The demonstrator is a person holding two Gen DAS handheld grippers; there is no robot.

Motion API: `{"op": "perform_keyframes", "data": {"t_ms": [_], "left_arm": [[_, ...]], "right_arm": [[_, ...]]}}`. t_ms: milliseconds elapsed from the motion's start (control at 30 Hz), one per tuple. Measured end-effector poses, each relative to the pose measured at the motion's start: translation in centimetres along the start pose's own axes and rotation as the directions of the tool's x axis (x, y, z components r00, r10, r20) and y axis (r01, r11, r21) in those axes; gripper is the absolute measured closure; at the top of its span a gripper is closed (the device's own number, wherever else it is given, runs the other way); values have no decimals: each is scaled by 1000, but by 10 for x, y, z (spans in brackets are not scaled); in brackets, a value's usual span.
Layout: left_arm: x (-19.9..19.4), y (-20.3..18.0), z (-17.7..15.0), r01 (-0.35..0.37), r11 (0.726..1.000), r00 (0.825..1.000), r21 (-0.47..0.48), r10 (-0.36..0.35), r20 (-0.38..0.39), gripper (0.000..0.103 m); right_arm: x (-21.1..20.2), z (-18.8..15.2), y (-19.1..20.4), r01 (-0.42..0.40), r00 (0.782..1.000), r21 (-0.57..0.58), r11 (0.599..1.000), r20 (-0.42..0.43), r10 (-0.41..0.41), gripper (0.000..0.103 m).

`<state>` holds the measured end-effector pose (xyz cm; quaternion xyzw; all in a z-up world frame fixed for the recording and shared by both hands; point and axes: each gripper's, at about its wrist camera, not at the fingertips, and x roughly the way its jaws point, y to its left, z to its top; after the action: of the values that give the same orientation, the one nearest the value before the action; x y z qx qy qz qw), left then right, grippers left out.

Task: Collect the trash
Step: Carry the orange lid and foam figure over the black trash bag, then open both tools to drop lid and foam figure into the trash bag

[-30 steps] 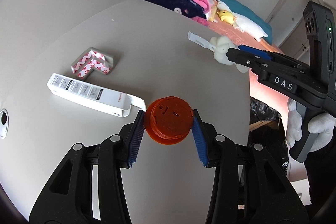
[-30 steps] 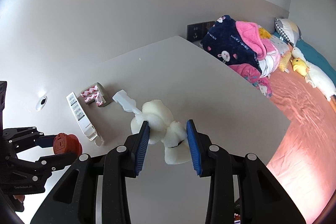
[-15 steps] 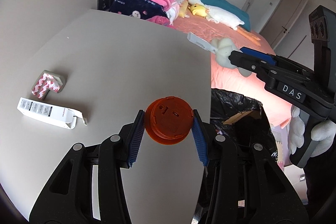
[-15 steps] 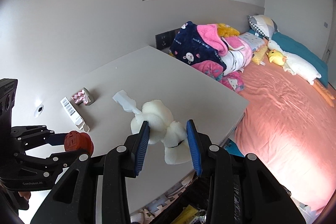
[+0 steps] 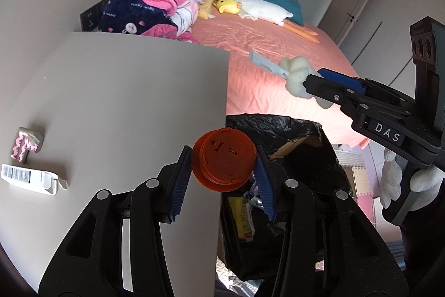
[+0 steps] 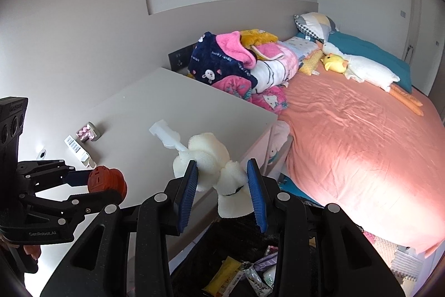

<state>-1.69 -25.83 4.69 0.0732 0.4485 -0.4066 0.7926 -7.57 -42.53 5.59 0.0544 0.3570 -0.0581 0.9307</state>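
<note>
My left gripper point(image 5: 224, 173) is shut on an orange round plastic lid point(image 5: 224, 159) and holds it at the table's right edge, partly over a black-lined trash bin point(image 5: 300, 135). My right gripper point(image 6: 222, 180) is shut on a white sponge brush point(image 6: 207, 155) with a pale handle, above the same bin point(image 6: 242, 266). The right gripper with the brush point(image 5: 296, 74) shows at the right of the left wrist view. The left gripper with the lid point(image 6: 107, 183) shows at the left of the right wrist view. Wrappers lie inside the bin.
A white carton point(image 5: 27, 177) and a small pink-patterned box point(image 5: 25, 144) lie on the grey table point(image 5: 125, 91) at the left. A bed with a salmon sheet point(image 6: 361, 135), folded blankets point(image 6: 236, 63) and plush toys stands beyond the table.
Both grippers have moved right, off the table toward the bin, each still holding its item. The carton and pink box stayed on the table.
</note>
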Motion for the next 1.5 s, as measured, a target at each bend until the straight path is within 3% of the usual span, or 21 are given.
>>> {"op": "perform_keyframes", "data": {"t_ms": [500,667,700,733,767,800,1033,1500], "left_arm": [[29,-59,17,100,987,994,127,-94,-46,59],[41,-79,20,182,970,981,164,-169,-91,59],[42,-83,19,223,960,972,171,-206,-114,54],[43,-88,18,252,952,964,174,-231,-132,30],[43,-91,16,255,951,963,173,-234,-136,16],[43,-94,15,254,951,963,175,-232,-137,7],[51,-96,10,262,949,956,176,-231,-181,7],[48,-85,4,232,961,962,152,-204,-184,7]], "right_arm": [[-39,-23,-61,105,994,104,989,18,-108,65],[-54,-33,-85,134,990,149,980,15,-137,59],[-57,-34,-90,125,992,167,978,12,-129,54],[-60,-36,-94,110,993,186,976,11,-114,40],[-63,-38,-99,103,994,208,973,17,-109,29],[-69,-42,-105,110,992,239,965,38,-123,26],[-82,-54,-130,166,979,332,929,55,-195,24],[-73,-51,-113,138,985,287,948,59,-162,24]]}}
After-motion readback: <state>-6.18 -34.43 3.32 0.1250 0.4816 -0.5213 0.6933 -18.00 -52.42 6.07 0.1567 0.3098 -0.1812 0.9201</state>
